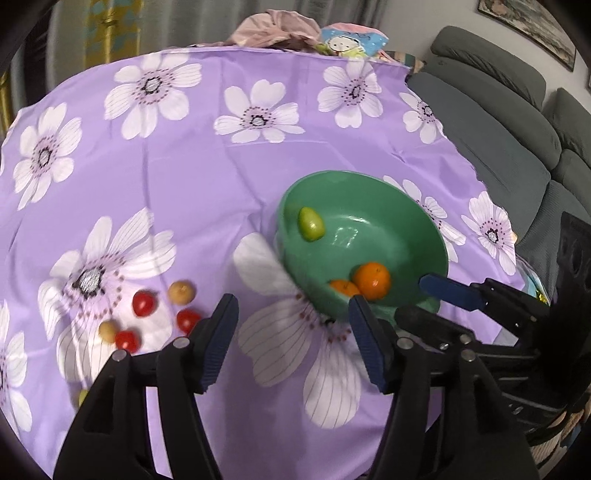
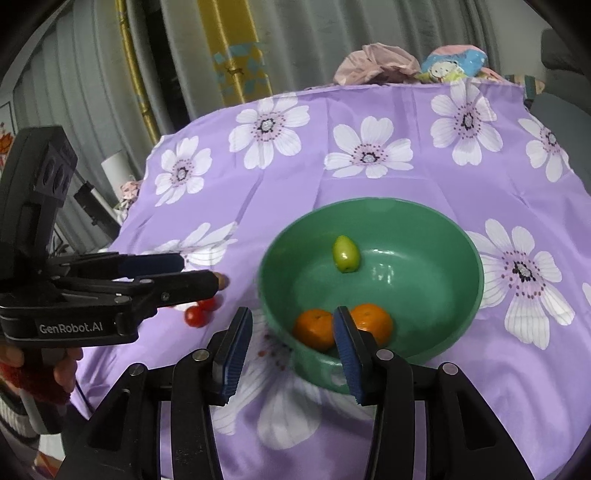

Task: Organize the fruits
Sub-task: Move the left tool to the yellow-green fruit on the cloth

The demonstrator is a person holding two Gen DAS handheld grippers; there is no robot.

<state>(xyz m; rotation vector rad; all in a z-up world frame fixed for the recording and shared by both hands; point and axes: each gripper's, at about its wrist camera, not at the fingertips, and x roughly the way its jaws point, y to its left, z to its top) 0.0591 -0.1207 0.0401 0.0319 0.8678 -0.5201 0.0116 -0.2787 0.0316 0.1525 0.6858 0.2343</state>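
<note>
Ahead of both grippers: green bowl (image 2: 458,236), two oranges (image 2: 314,328), green fruit (image 2: 346,254).
Left gripper (image 1: 291,317): spread wide, empty.
Right gripper (image 2: 291,328): spread wide, empty, at bowl's near rim.

I'm looking into a home living room: a grey sofa (image 1: 498,122) sits just right of the tabletop's floral cloth (image 1: 207,177), curtains (image 2: 92,92) hang behind it, and a framed picture (image 1: 528,29) hangs above the sofa.

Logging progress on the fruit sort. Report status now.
Left claw and right claw open, empty. Green bowl holds two oranges and one green fruit. Red tomatoes, tan fruits on cloth. Path unobstructed.
</note>
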